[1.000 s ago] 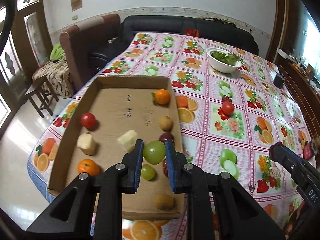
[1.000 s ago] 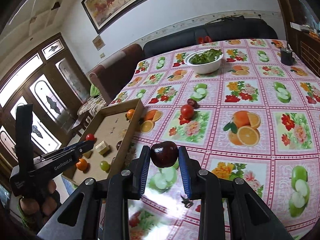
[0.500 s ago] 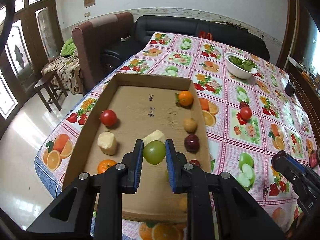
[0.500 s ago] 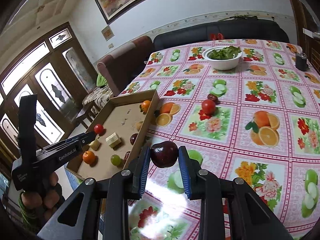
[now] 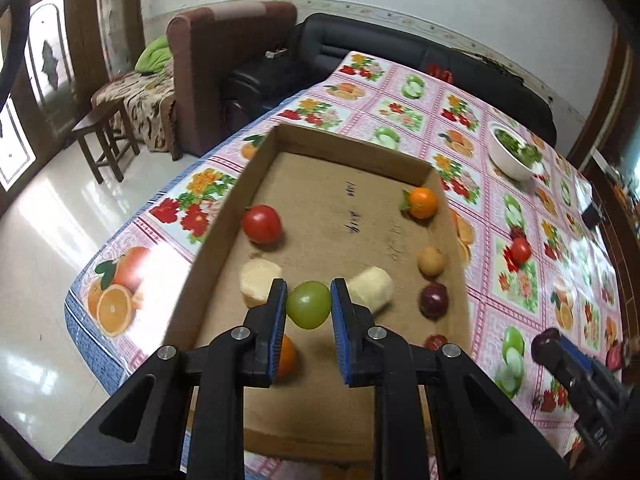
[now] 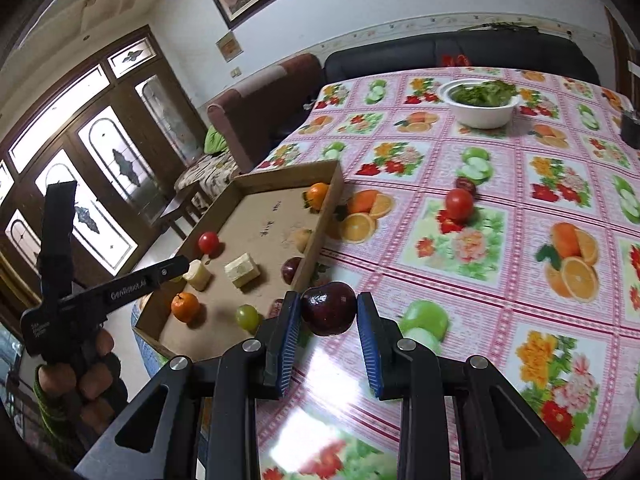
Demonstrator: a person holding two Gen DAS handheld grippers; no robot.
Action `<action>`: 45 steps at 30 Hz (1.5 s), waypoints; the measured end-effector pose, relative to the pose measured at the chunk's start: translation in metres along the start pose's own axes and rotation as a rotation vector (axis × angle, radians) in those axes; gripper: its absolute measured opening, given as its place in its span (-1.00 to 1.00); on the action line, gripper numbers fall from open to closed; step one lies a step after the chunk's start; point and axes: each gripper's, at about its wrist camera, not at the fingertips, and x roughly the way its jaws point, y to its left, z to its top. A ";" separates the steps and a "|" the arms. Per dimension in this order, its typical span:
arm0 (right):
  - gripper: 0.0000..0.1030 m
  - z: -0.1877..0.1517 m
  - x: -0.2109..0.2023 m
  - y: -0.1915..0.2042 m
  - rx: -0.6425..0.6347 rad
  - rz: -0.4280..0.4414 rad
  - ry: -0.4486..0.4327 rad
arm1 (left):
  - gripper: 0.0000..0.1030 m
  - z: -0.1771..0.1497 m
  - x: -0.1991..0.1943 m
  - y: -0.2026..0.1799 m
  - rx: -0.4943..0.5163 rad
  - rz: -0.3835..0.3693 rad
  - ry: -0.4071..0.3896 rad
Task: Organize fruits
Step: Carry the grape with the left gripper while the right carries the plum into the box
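- Two grippers are each clamping one round fruit, and the cardboard tray (image 5: pixel 256 168) is serving as the landmark here.
- The left gripper (image 5: pixel 308 309) is squeezing a smooth green grape (image 5: pixel 308 310) between its ribbed blue pads, holding it above the tray's near half, between two pale, rough-cut chunks (image 5: pixel 259 282).
- The right gripper (image 6: pixel 328 314) is gripping a glossy dark red plum (image 6: pixel 329 308) with its jaws closed on both sides, hanging over the tablecloth (image 6: pixel 500 312) just outside the tray's right wall.
- Inside the shallow rectangular tray, a shiny tomato (image 5: pixel 262 224) is sitting near the left wall and an orange (image 5: pixel 422 202) is resting in the far right corner.
- A tan round fruit (image 5: pixel 431 261) and a dark purple one (image 5: pixel 433 299) are lining the tray's right wall; a second orange (image 6: pixel 185 306) and a second grape (image 6: pixel 247 317) are lying near the tray's front edge.
- Beyond the tray's right wall, another tomato (image 6: pixel 459 205) is sitting on the slick, fruit-printed cloth, touching a small dark fruit (image 6: pixel 466 185).
- Farther off, a white bowl (image 6: pixel 482 114) is holding leafy greens.
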 end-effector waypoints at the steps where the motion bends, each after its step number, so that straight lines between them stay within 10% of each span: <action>1: -0.44 0.002 0.003 0.004 -0.008 0.010 0.002 | -0.62 0.003 0.001 0.003 -0.009 0.002 -0.001; 29: -0.44 0.073 0.161 0.058 -0.145 0.019 0.180 | -0.62 0.060 0.097 -0.024 0.022 0.053 0.163; 45: -0.40 0.069 0.178 0.058 -0.158 0.010 0.225 | -0.60 0.059 0.111 -0.025 0.019 0.064 0.217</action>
